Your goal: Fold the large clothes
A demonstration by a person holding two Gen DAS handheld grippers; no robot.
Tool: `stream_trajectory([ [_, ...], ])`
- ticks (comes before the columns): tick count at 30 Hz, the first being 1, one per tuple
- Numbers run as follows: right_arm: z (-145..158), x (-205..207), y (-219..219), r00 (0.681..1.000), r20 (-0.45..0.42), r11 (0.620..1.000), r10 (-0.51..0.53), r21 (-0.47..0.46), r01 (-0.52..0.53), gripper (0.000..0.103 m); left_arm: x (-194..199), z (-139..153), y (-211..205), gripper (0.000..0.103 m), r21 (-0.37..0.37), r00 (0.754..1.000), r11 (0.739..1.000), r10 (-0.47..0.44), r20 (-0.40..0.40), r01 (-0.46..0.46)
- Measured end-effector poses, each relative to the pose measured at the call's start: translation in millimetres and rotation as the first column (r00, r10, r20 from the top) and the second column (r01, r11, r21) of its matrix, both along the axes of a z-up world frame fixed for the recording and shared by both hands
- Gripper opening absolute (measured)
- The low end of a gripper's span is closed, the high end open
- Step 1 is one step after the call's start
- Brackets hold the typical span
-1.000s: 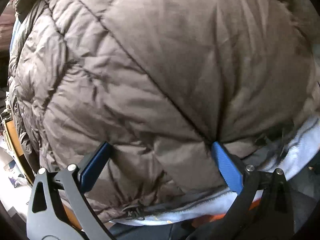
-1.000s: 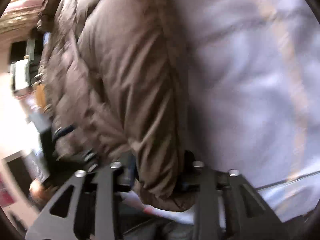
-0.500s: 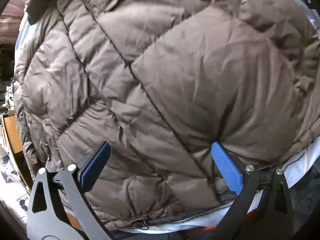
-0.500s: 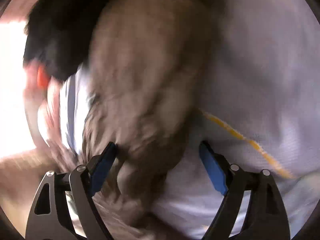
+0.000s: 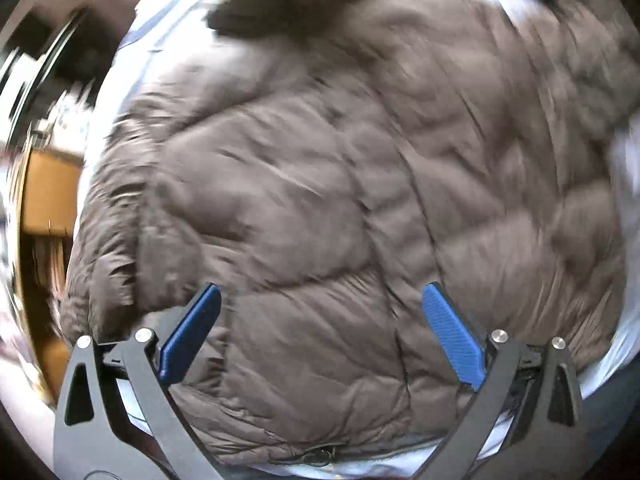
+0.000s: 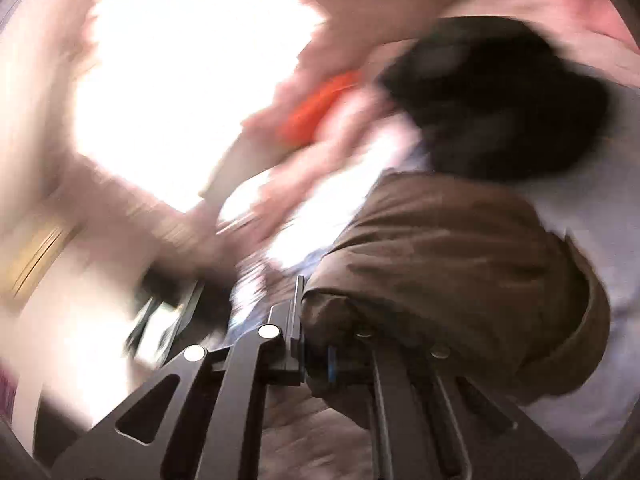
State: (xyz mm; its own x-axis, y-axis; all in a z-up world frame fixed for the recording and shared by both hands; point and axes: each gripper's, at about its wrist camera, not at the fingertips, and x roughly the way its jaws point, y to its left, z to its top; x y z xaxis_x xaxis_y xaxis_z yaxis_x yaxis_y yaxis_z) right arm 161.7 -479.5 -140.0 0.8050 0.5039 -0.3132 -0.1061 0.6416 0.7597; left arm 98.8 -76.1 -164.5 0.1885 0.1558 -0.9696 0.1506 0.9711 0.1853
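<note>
A brown quilted puffer jacket (image 5: 320, 200) lies spread on a pale sheet (image 5: 132, 60), with its dark fur collar (image 5: 288, 0) at the far end. My left gripper (image 5: 320, 332) hovers above the jacket's near part, open, its blue pads (image 5: 452, 340) wide apart and not pressing the cloth. In the right wrist view, my right gripper (image 6: 316, 352) is shut on a fold of the brown jacket (image 6: 460, 264), which bulges over the jaws and hides the right finger. The dark fur (image 6: 500, 100) shows behind that fold. Both views are blurred.
A wooden piece of furniture (image 5: 48, 188) stands left of the bed. The right wrist view holds a glaring bright window (image 6: 180, 80), a blurred orange object (image 6: 320, 104) and the pale sheet (image 6: 600, 360) at the right.
The left gripper has risen away from the jacket, so more of it and the fur collar show. The right jaws opened, then shut on a jacket fold, and the view swung up toward the window.
</note>
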Motion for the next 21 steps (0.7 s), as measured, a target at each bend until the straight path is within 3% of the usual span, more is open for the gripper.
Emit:
stream_trajectory([
  [2, 10.8, -3.3, 69.3, 0.984, 0.039, 0.982, 0.173, -0.084, -0.17, 0.008, 6.6, 15.1, 27.4, 0.101, -0.032, 0.996, 0.996, 0.083, 0.045, -0.082],
  [3, 8.2, 0.0, 108.3, 0.965, 0.033, 0.958, 0.26, -0.131, -0.254, 0.01, 11.8, 17.8, 60.4, 0.101, -0.052, 0.987, 0.989, 0.14, 0.073, -0.137],
  [4, 4.0, -1.0, 136.5, 0.947, 0.008, 0.933, 0.32, -0.174, -0.314, 0.017, 17.1, 6.5, 92.7, 0.101, -0.063, 0.982, 0.985, 0.168, 0.084, -0.163],
  [5, -3.9, -1.2, 164.7, 0.925, -0.029, 0.9, 0.378, -0.222, -0.375, 0.028, 19.0, 12.7, 106.1, 0.101, -0.075, 0.972, 0.976, 0.212, 0.097, -0.205],
  [6, -13.1, -2.1, 189.1, 0.904, -0.079, 0.864, 0.421, -0.27, -0.426, 0.066, 28.9, 8.7, 125.0, 0.101, -0.083, 0.965, 0.968, 0.243, 0.097, -0.236],
  [7, -26.3, -3.5, 216.5, 0.879, -0.149, 0.817, 0.452, -0.327, -0.475, 0.088, 33.8, -3.6, 153.9, 0.101, -0.091, 0.96, 0.962, 0.264, 0.094, -0.256],
  [10, -44.4, -19.3, 240.8, 0.85, -0.22, 0.774, 0.478, -0.351, -0.527, 0.089, 42.0, -15.7, 192.9, 0.101, -0.111, 0.936, 0.937, 0.341, 0.085, -0.331],
  [12, -48.4, -26.3, 235.3, 0.853, -0.234, 0.785, 0.467, -0.335, -0.522, 0.089, 47.3, -25.4, 207.5, 0.101, -0.111, 0.924, 0.925, 0.373, 0.083, -0.363],
  [14, -45.3, -29.1, 210.6, 0.867, -0.234, 0.821, 0.441, -0.287, -0.494, 0.089, 52.1, -34.5, 207.6, 0.101, -0.101, 0.928, 0.929, 0.364, 0.084, -0.356],
  [16, -39.7, -35.1, 192.3, 0.902, -0.22, 0.873, 0.371, -0.249, -0.419, 0.089, 62.4, -40.8, 195.9, 0.101, -0.05, 0.946, 0.953, 0.304, 0.111, -0.3],
  [18, -50.7, -28.3, 162.9, 0.931, -0.276, 0.912, 0.241, -0.263, -0.314, 0.089, 68.4, -43.1, 179.1, 0.101, 0.009, 0.956, 0.971, 0.233, 0.18, -0.238],
  [21, -78.0, -15.8, 138.0, 0.922, -0.359, 0.92, 0.143, -0.294, -0.258, 0.088, 69.1, -51.6, 145.7, 0.101, 0.089, 0.969, 0.987, 0.112, 0.22, -0.134],
])
